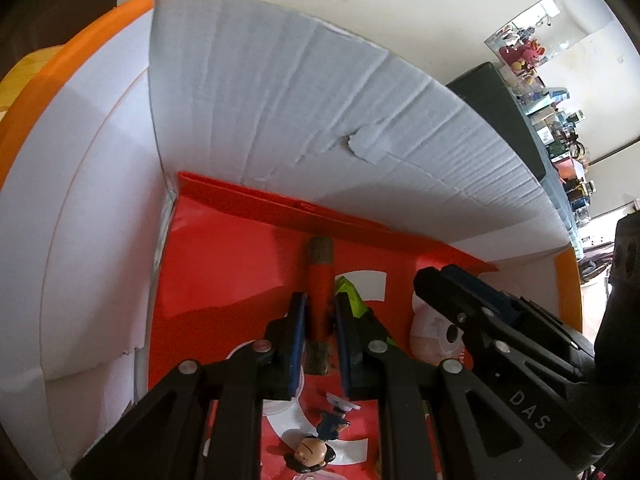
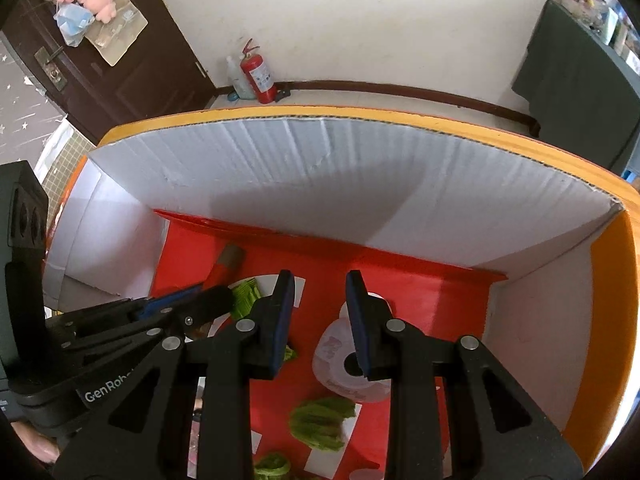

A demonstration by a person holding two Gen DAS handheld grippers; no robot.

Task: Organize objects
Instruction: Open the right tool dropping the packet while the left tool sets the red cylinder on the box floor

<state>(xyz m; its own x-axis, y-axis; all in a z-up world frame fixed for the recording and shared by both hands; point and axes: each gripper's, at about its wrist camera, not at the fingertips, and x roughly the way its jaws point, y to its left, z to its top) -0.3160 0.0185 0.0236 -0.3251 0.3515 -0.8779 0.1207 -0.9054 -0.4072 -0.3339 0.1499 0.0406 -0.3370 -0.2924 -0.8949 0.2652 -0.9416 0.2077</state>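
Stick (image 1: 319, 280): red w/ brown ends, lies on red floor of box (image 1: 280, 128), between pads of L gripper (image 1: 320, 340); fingers close alongside, grasp or release unclear. R gripper (image 2: 320, 320) spread wide, empty, over tape roll (image 2: 340, 360). Green tufts (image 2: 320, 420), figurine (image 1: 316, 448) already in box. Task seems well along; remaining items unseen.

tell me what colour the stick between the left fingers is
The stick is red in the middle with brown ends, seen best in the left wrist view.
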